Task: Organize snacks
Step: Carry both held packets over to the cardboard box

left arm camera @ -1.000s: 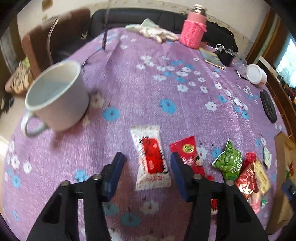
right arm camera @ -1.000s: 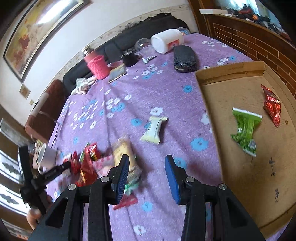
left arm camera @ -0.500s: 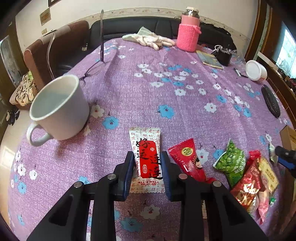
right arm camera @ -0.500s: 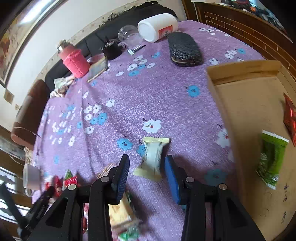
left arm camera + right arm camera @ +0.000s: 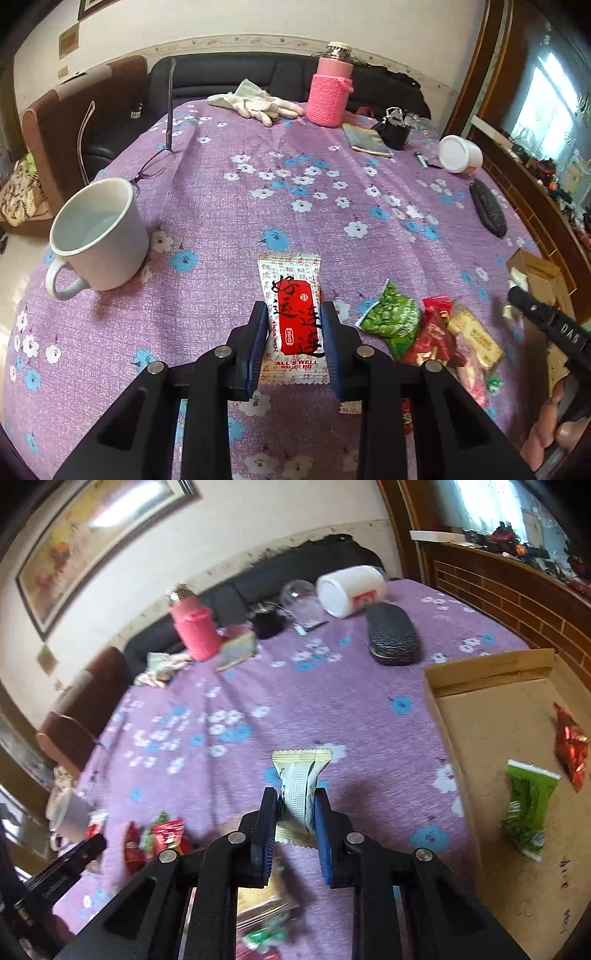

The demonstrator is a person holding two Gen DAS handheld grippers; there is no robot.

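A pale snack packet (image 5: 299, 794) is clamped lengthwise in the right gripper (image 5: 295, 805), with the cardboard box (image 5: 487, 672) just to its right.

- Wall (image 5: 221, 22): pale cream, with a patterned border strip along its lower edge.
- Framed painting (image 5: 92, 535) on the wall, glare on its glass.
- Black sofa (image 5: 229, 74) against the wall, behind the table.
- Brown chair (image 5: 66, 122) at the table's left side.
- Purple floral tablecloth (image 5: 229, 221) covers the table.
- Window (image 5: 543, 107) to the right: bright daylight.
- Brick-patterned ledge (image 5: 517, 602), dark wood trim.
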